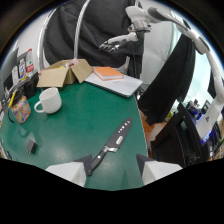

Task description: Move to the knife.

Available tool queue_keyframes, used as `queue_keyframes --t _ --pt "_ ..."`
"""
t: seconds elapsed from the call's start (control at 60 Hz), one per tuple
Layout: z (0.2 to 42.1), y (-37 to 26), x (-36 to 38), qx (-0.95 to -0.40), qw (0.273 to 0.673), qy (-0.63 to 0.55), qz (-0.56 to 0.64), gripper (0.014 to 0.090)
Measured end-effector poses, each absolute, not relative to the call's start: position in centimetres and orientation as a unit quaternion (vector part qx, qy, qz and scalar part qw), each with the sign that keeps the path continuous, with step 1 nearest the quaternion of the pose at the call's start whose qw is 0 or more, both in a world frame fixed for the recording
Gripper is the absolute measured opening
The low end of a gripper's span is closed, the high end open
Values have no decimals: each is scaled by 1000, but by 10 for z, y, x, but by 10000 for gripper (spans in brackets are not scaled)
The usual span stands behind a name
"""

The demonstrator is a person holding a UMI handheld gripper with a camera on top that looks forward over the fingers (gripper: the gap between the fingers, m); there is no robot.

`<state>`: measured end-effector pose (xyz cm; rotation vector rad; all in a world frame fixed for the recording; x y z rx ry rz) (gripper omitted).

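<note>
I have the hand-held gripper spread wide, nothing between its tips. Knife lies flat on the green bench, just ahead of the fingers; black handle end sits near the left finger, blade angles away toward the bench's right edge. White mug well beyond on the left, cardboard box and closed laptop at the back.

The scene is evenly lit, with soft glare on the green table, strong fisheye bending and dark corners around the frame.
</note>
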<state>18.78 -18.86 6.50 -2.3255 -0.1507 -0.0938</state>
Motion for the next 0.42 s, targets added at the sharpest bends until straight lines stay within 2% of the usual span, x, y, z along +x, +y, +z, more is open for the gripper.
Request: queue_keyframes --t 0.417 --pt "45 -172 186 -922 383 -58 -20 854"
